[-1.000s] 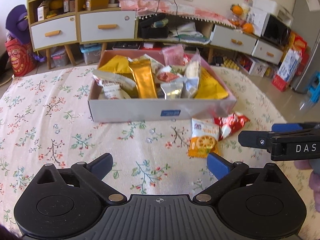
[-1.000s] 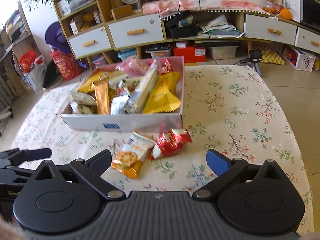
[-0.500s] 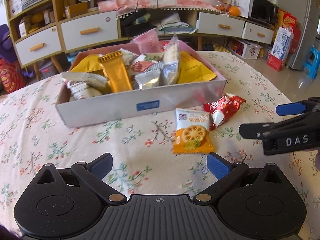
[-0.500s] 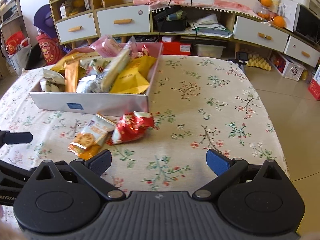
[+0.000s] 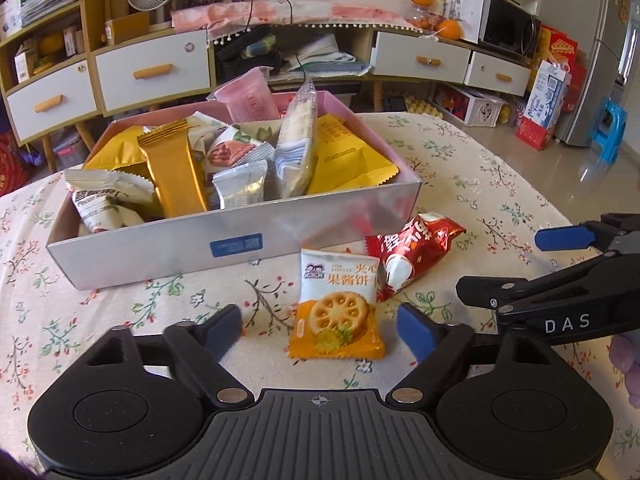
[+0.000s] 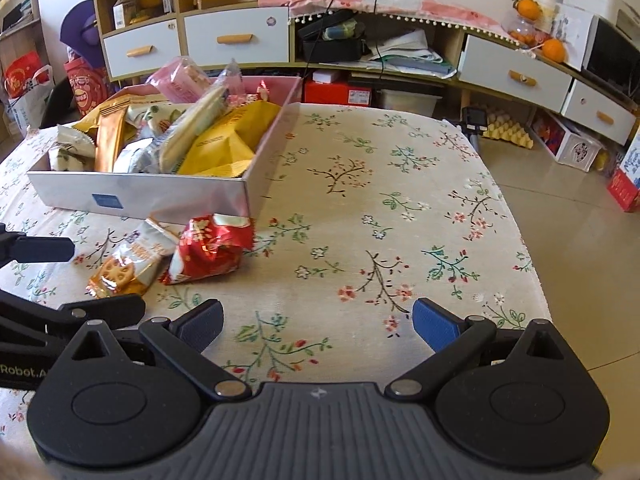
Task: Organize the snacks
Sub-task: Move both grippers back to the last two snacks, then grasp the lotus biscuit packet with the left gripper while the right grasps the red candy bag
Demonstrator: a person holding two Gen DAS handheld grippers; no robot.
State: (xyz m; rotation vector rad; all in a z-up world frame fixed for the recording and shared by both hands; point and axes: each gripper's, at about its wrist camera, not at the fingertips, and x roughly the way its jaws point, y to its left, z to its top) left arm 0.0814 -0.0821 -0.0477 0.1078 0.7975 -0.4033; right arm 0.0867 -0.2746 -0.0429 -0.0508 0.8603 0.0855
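Left wrist view: my left claw [image 5: 320, 326] gapes wide, holding nothing, with the orange biscuit packet [image 5: 336, 312] lying on the bench [image 5: 460, 168] between its fingers. The red snack bag [image 5: 412, 252] touches it (both just before the snack box [image 5: 224, 244]). My right claw [image 6: 316, 320] is spread wide too, empty over bare cloth.

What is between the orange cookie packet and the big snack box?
Only bare flowery tablecloth lies between the cookie packet and the box, seen in the left wrist view.
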